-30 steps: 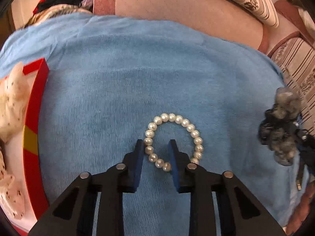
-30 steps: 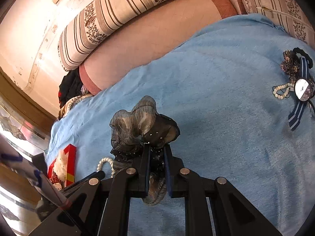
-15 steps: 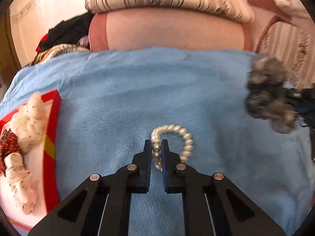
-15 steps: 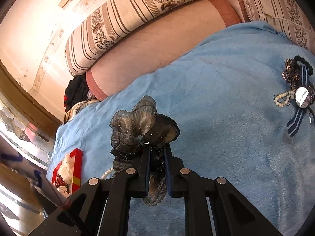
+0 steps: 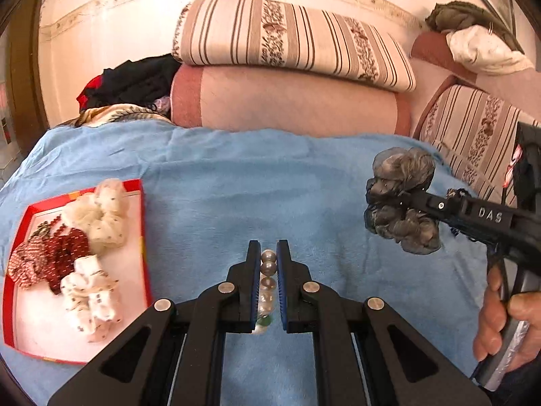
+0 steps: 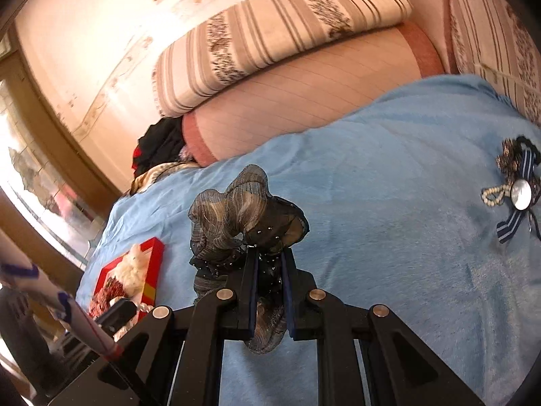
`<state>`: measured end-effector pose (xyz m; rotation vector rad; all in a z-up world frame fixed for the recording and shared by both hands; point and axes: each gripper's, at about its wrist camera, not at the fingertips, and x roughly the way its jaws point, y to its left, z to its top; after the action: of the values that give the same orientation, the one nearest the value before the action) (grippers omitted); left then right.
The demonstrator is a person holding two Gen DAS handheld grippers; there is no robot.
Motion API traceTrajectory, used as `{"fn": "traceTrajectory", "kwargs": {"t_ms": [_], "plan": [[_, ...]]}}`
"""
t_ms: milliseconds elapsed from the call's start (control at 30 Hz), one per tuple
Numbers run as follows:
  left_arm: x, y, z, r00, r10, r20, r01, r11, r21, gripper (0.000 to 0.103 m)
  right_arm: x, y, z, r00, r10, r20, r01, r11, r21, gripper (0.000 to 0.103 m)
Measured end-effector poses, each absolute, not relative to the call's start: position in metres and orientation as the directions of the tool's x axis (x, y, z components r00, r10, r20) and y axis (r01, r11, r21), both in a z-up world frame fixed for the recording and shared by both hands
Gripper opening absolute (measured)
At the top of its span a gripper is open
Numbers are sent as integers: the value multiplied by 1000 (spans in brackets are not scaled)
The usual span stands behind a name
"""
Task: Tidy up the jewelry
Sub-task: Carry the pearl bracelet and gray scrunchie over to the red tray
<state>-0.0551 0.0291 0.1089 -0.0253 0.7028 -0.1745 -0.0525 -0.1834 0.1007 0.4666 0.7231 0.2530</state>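
Note:
My left gripper (image 5: 268,253) is shut on a pearl bracelet (image 5: 267,267), whose beads hang in a line between the blue pads, lifted off the blue blanket (image 5: 257,189). The right gripper (image 6: 269,257) is shut on a grey-black ruffled scrunchie (image 6: 236,213), held in the air; the left wrist view shows that scrunchie (image 5: 402,199) at the right. A red-rimmed tray (image 5: 145,237) lies at the left, holding a cream scrunchie (image 5: 101,216), a red patterned one (image 5: 47,260) and a white dotted one (image 5: 89,297).
On the blanket at the far right lie a navy striped bow with a round clasp (image 6: 517,199) and a small pearl strand (image 6: 493,196). Striped cushions (image 5: 290,40) and a pink bolster (image 5: 287,101) line the back. A person's hand (image 5: 500,318) grips the right tool.
My left gripper closed on the pearl bracelet and lifted it off the blanket, swinging its view toward the tray. The right gripper rose a little with the scrunchie still held.

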Motion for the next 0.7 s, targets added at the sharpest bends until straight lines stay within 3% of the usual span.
{"fn": "traceTrajectory", "kwargs": {"t_ms": [700], "plan": [[-126,89,137,792,-200,-576,144,979,-141,9,-134,-141,107,746,315,-586,-57,908,416,14]]}}
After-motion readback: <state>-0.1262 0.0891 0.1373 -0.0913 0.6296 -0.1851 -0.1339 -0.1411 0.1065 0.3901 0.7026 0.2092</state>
